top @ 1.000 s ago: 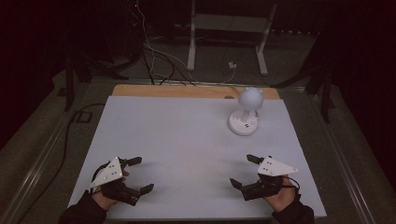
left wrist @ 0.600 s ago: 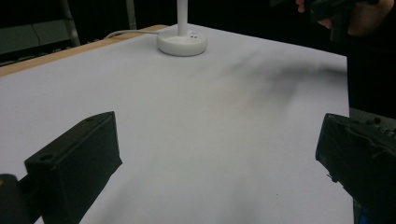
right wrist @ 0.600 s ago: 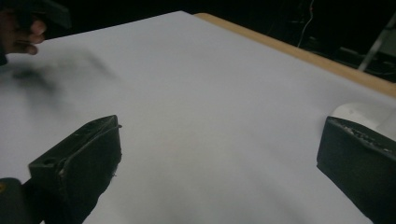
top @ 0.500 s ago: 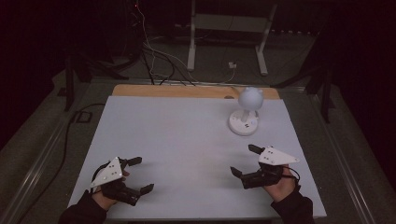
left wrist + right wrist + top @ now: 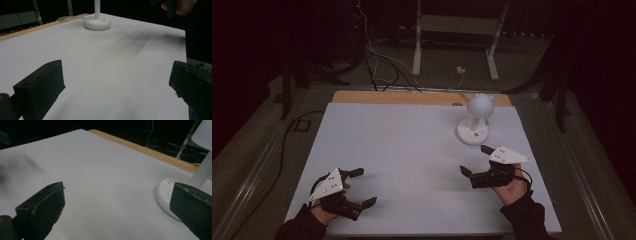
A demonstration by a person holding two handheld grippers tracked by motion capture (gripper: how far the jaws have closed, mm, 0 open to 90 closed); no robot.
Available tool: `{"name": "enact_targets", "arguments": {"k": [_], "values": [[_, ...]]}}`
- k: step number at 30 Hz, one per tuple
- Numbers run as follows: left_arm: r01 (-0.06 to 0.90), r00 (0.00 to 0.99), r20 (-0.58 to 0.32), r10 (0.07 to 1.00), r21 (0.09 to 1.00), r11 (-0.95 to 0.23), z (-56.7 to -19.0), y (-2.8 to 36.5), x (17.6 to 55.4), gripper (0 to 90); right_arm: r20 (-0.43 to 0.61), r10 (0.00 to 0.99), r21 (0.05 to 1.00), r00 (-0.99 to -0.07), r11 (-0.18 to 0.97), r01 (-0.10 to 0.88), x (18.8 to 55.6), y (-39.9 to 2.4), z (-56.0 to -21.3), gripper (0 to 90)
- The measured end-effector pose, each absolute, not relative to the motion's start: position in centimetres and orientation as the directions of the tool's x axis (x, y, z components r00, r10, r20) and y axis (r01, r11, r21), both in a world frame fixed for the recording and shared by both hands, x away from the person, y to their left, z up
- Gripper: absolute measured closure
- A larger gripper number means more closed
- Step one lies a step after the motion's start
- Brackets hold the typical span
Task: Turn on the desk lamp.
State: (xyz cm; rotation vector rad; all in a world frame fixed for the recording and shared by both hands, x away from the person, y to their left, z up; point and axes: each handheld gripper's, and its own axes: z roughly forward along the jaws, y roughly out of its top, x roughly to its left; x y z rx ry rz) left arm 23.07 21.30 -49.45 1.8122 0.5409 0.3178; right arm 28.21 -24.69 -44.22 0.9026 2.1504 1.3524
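Observation:
A small white lamp (image 5: 473,131) with a round base and a globe head (image 5: 480,104) stands at the back right of the white table (image 5: 402,140). My right gripper (image 5: 474,160) hovers just in front of the base, open and empty. In the right gripper view the lamp base (image 5: 164,194) lies beside the right jaw, with the stem (image 5: 200,173) rising behind. My left gripper (image 5: 364,187) rests open and empty near the front left edge. The left gripper view shows the lamp base (image 5: 97,23) far off and the other hand (image 5: 178,6) at top right.
A wooden strip (image 5: 412,97) runs along the table's far edge. Behind it, cables (image 5: 382,65) trail over the dark floor around a metal stand (image 5: 454,30). White table surface lies bare between the two grippers.
My right gripper has moved forward, away from the front edge and closer to the lamp base. The left gripper and the lamp have stayed put.

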Motion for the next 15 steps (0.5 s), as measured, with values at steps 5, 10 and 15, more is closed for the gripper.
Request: {"name": "enact_targets", "arguments": {"k": [5, 10, 15], "values": [[0.202, 0.855, -0.055, 0.515, 0.951, -0.234, -49.4, 21.3, 23.1, 0.3, -0.026, 0.73, 0.905, -0.683, 0.307, 0.293, 28.8, -24.6, -44.2, 0.0], [0.2, 0.856, -0.053, 0.514, 0.952, -0.233, -49.4, 21.3, 23.1, 0.3, -0.033, 0.736, 0.904, -0.676, 0.31, 0.294, 29.6, -24.4, -44.1, 0.0], [0.198, 0.856, -0.052, 0.514, 0.952, -0.234, -49.4, 21.3, 23.0, 0.3, -0.041, 0.744, 0.902, -0.667, 0.315, 0.296, 30.3, -24.1, -44.2, 0.0]]}}
